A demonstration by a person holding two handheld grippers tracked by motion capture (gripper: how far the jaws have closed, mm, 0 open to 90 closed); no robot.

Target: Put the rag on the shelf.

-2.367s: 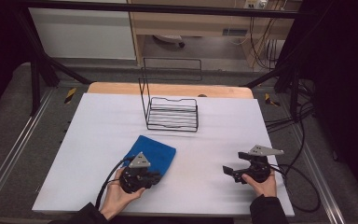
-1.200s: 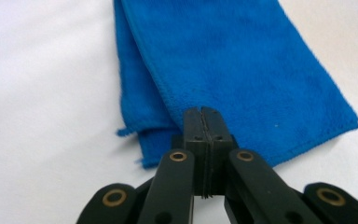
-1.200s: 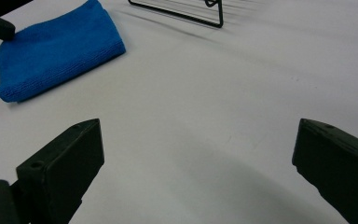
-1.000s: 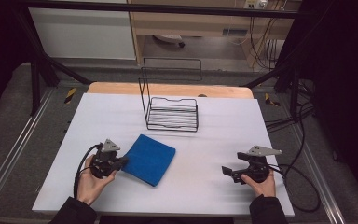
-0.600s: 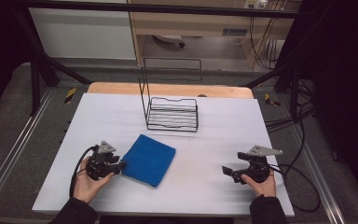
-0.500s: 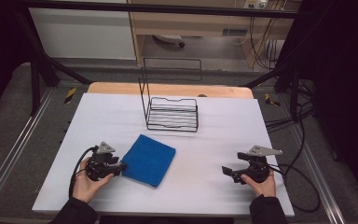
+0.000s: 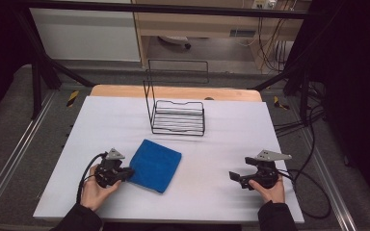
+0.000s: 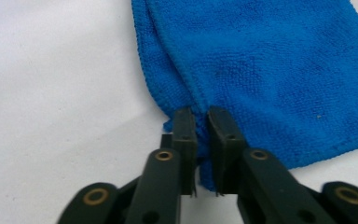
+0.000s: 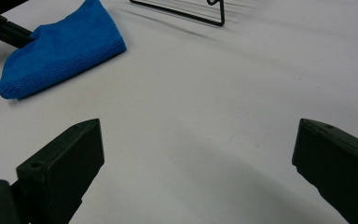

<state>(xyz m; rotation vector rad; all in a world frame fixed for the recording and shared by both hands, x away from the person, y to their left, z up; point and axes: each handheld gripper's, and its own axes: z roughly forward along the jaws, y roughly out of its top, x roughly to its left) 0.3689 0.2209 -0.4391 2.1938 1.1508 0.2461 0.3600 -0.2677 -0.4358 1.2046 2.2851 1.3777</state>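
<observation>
— Jaws first: the left gripper (image 8: 201, 140) has just been closing, and its jaws now pinch the near-left edge of the blue cloth (image 8: 270, 70), a ridge of fabric bunched between them.

— Looks that way from here too. And the other one?

— The right gripper (image 9: 196, 154) has its jaws spread wide with nothing between them, just bare white tabletop (image 9: 205, 93). That hand sits at the near right, well apart from the cloth.

— So where exactly does the cloth lie?

— Folded flat, near the front and a little left of centre, with the left gripper (image 7: 112, 169) biting the edge closest to that hand. Beyond it, toward the far side, stands the black wire rack (image 7: 178, 115), apart from the cloth.

— What would make this grab go well, do you think?

— I'd say catch every folded layer, not just the top one; the bite looks close to the hem, so it could slip out once lifted. A slightly deeper bite would be safer. Then lift slowly and watch whether the fold opens.

— And the free hand?

— Probably worth bringing it across to take the opposite edge, so the cloth stays taut rather than drooping.
</observation>
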